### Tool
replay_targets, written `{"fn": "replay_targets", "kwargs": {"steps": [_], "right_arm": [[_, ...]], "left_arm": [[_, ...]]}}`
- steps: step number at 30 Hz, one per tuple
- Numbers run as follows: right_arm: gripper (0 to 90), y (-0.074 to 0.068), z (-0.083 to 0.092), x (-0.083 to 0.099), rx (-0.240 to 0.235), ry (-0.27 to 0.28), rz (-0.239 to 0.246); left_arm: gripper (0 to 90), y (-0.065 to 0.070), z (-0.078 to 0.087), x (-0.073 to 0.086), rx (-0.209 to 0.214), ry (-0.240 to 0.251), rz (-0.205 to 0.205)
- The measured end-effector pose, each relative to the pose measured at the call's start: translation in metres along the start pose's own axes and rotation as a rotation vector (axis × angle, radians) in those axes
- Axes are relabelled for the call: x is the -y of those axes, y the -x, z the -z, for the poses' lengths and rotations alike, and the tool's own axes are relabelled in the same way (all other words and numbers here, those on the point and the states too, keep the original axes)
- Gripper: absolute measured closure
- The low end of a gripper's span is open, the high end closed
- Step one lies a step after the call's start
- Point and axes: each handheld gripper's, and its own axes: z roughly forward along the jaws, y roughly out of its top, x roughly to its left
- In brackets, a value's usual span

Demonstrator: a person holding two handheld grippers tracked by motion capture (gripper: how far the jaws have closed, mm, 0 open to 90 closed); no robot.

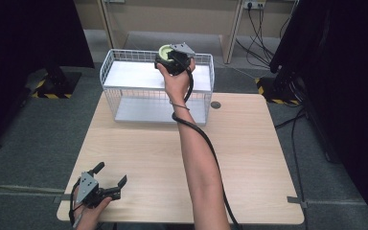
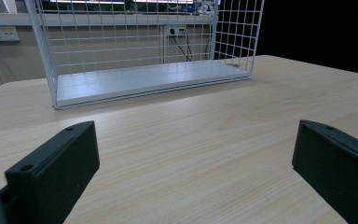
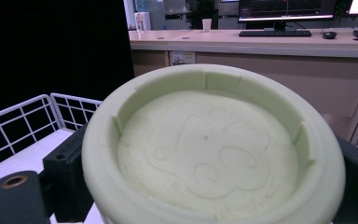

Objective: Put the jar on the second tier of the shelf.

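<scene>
The pale green lid [image 3: 213,147], its near rim cut off in the right gripper view, sits clamped in the right gripper [image 1: 168,56] above the white wire basket [image 1: 124,60] (far table edge), while the left gripper [image 1: 110,179] rests wide open on the bare near corner of the table [image 1: 249,158].

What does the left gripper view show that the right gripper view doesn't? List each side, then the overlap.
Left gripper view alone: the light wooden table top and the left gripper, its two black jaws wide apart with nothing between them. Right gripper view alone: the pale green round plastic lid with an embossed figure, clamped in the right gripper, plus a desk with keyboards behind. Both: the white wire basket with its white floor.
</scene>
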Motion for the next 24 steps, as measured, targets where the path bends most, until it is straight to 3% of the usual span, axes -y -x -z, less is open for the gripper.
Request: {"fn": "replay_targets", "kwargs": {"steps": [24], "right_arm": [[11.4,0.002,-0.011,0.020,0.009,-0.072,-0.003]], "left_arm": [[0.2,-0.001,0.000,0.000,0.002,0.000,0.004]]}}
